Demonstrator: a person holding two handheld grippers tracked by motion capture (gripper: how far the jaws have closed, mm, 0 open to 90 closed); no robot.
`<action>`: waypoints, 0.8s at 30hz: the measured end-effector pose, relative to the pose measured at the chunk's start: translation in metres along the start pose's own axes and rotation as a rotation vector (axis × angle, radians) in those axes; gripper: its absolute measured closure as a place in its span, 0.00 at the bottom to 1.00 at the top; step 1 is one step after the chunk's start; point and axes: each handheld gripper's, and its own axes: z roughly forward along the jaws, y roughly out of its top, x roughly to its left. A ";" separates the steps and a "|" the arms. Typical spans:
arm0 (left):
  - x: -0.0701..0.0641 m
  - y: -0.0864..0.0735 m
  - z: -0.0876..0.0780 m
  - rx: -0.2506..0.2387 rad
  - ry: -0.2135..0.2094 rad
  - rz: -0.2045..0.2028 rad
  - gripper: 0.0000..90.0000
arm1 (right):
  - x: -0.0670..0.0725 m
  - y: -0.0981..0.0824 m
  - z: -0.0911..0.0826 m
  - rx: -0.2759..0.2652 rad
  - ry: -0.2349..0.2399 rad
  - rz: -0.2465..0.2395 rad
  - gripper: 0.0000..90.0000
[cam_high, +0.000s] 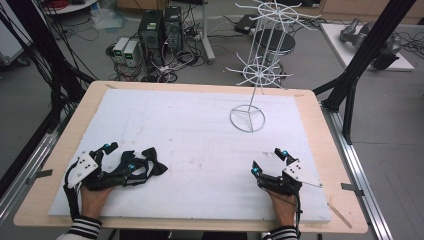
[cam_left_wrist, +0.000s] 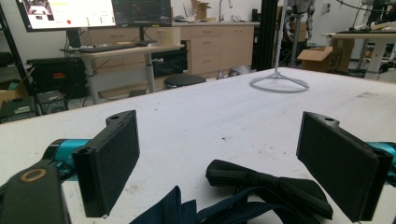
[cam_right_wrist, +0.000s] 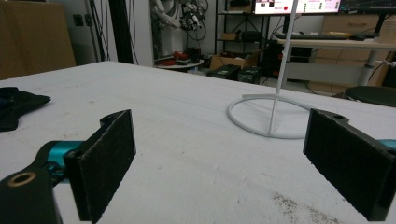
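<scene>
Lab: computer towers (cam_high: 159, 31), cables, monitors (cam_left_wrist: 67, 12).

A white sheet (cam_high: 190, 150) covers most of the wooden tabletop (cam_high: 320, 150). At about 8 o'clock, the left claw (cam_high: 120, 156) rests on the sheet, jaws spread wide, with dark bow ties (cam_high: 147, 162) lying between and just beside them. At about 5 o'clock, the right claw (cam_high: 270, 161) rests on the sheet, jaws apart and nothing between them. A white wire rack (cam_high: 255, 75) stands on its ring base at about 1 o'clock, well apart from both claws.
</scene>
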 end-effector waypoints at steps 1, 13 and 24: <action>0.000 0.000 0.000 0.000 0.000 0.000 0.15 | 0.000 0.000 0.000 0.001 0.000 0.007 0.10; 0.001 0.000 -0.001 -0.004 -0.003 -0.005 0.15 | 0.000 0.000 -0.001 -0.005 -0.010 0.000 0.10; 0.001 0.000 -0.001 -0.013 -0.003 -0.010 0.15 | 0.002 0.000 -0.001 -0.007 -0.012 -0.013 0.10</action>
